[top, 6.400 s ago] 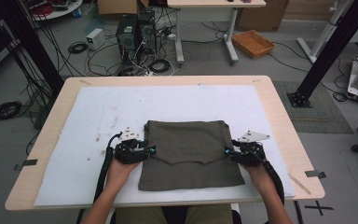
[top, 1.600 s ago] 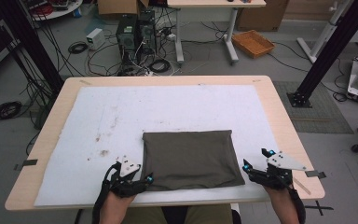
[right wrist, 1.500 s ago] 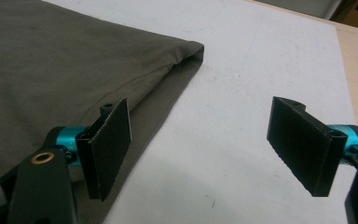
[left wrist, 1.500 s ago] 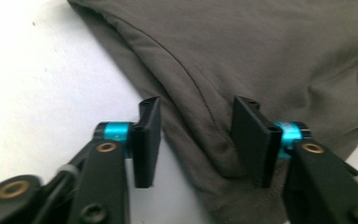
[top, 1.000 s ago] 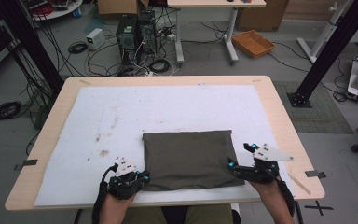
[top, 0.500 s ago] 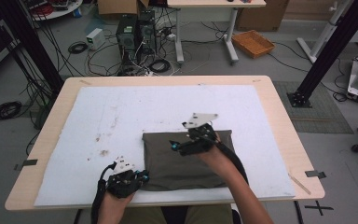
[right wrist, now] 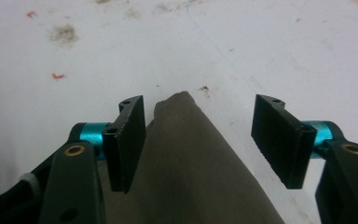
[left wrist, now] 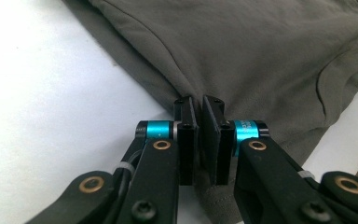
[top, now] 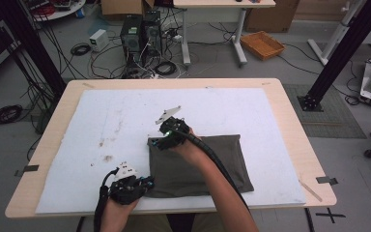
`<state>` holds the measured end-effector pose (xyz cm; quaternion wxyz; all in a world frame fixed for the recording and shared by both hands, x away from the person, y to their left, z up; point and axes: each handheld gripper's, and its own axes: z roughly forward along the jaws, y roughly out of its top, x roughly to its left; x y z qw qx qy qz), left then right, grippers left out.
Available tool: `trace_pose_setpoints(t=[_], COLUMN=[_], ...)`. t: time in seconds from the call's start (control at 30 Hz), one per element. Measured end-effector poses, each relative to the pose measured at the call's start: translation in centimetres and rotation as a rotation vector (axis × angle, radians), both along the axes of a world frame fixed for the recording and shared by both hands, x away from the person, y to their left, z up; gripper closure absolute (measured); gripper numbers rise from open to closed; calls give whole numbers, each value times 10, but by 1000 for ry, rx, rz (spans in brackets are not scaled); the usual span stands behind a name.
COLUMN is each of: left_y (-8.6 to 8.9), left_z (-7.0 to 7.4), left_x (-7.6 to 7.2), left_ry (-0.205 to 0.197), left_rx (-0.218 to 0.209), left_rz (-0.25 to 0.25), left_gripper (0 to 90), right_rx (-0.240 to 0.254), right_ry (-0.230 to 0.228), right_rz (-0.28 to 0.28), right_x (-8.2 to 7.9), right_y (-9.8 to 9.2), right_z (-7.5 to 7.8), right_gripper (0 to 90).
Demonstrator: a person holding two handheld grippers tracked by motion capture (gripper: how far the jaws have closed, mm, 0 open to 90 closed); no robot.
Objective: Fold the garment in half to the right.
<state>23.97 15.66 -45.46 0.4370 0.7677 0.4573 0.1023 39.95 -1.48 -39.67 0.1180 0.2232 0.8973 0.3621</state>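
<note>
Pinched the cloth's [top: 174,174] near corner tight with left gripper [left wrist: 199,100]; had just been closing right gripper [right wrist: 198,112], not yet gripping, round its far corner; could have slipped off, messing the fold.

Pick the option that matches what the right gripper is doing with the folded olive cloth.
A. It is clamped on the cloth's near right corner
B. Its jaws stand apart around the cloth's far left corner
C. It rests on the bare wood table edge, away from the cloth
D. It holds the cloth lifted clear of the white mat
B: in the right gripper view the right gripper has its jaws spread on either side of the corner of the cloth, which lies flat on the white mat.
</note>
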Motion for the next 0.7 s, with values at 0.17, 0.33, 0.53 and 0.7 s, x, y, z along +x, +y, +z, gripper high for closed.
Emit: trace_pose_setpoints(t=[0.17,0.33,0.53,0.7], left_y=[1,4,10,14], left_z=[-1,-1,-2,4], left_x=[0,2,5,3], left_ry=[16,35,66,23], left_rx=[-21,-41,-90,-120], left_rz=[3,0,-11,-15], left_gripper=[836,839,844,845], right_rx=[-84,-147,-141,-124], right_ry=[3,33,64,4], right_rz=[17,33,64,75], right_x=[10,20,22,18], right_y=[23,36,37,36], right_z=[-15,-29,-34,-27], right_gripper=[484,677,876,887])
